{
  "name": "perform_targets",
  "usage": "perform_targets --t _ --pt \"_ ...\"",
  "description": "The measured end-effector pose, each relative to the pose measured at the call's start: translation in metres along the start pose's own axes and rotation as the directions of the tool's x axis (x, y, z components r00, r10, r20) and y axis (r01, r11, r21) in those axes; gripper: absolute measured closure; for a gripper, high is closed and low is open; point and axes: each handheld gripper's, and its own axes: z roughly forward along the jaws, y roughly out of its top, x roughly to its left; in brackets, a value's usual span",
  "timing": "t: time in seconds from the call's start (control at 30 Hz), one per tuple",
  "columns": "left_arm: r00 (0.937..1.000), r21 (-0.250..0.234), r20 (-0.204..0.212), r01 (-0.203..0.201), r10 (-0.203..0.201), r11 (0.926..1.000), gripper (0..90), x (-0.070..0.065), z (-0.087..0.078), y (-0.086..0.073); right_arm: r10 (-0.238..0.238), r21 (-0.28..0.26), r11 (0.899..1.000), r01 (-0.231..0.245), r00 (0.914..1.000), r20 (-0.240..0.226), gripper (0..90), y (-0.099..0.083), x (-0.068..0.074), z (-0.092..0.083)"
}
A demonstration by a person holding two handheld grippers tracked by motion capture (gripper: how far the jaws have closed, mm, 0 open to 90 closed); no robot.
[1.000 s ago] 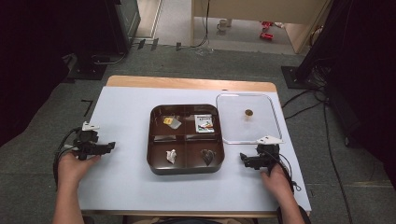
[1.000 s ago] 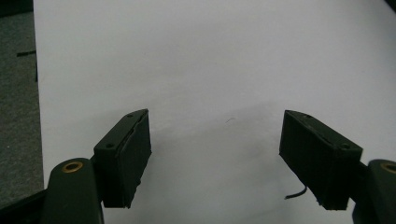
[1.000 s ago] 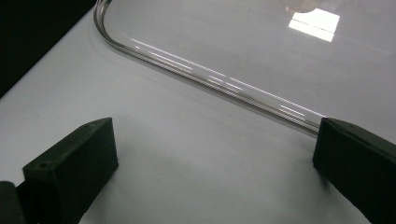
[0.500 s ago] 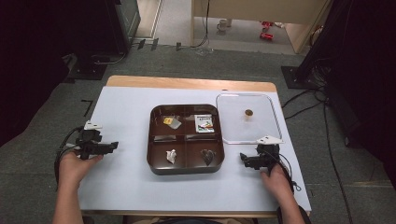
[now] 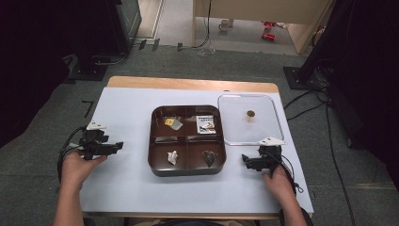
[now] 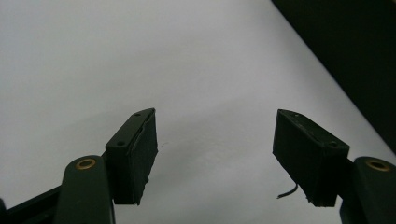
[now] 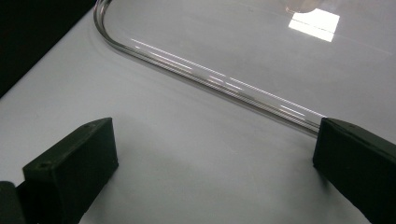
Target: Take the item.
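Resting on the white table point(image 5: 127, 188), the left hand-held gripper point(image 5: 118, 146) sits at 9 o'clock from the brown compartment tray point(image 5: 156, 165), well apart from it, jaws pointing toward the tray. In the left gripper view its jaws stand apart over bare table surface with nothing between them; they have just been closing a little. The right hand-held gripper point(image 5: 245, 161) sits at 3 o'clock from the tray's lower half, near its corner, jaws pointing toward the tray. In the right gripper view its jaws stand wide apart and hold nothing; the rim of the clear lid point(image 7: 210, 77) runs across the table just beyond them.

The clear lid point(image 5: 235, 132) lies flat on the table at 3 o'clock from the tray, just beside it, with a small round brown knob point(image 5: 251, 113) at its centre. The tray has four compartments, each holding one small item: a yellow packet point(image 5: 172, 123) at 10 o'clock, a printed packet point(image 5: 205, 125) at 2 o'clock, a white wrapped piece point(image 5: 172, 157) at 7 o'clock, a dark piece point(image 5: 209, 157) at 5 o'clock
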Motion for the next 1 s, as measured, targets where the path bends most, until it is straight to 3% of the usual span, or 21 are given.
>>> perform_targets --t 0.57,1.0 --pt "0.9985 -0.011 0.04 -0.037 0.037 0.9993 31.2 -0.019 -0.007 0.015 -0.001 0.0 1.0 0.001 1.0 0.0 0.0 0.0 0.0 0.0" --pt "0.9927 -0.053 0.095 -0.069 0.074 0.9962 31.4 -0.038 -0.014 0.027 -0.001 0.0 1.0 0.001 1.0 0.0 0.0 0.0 0.0 0.0"
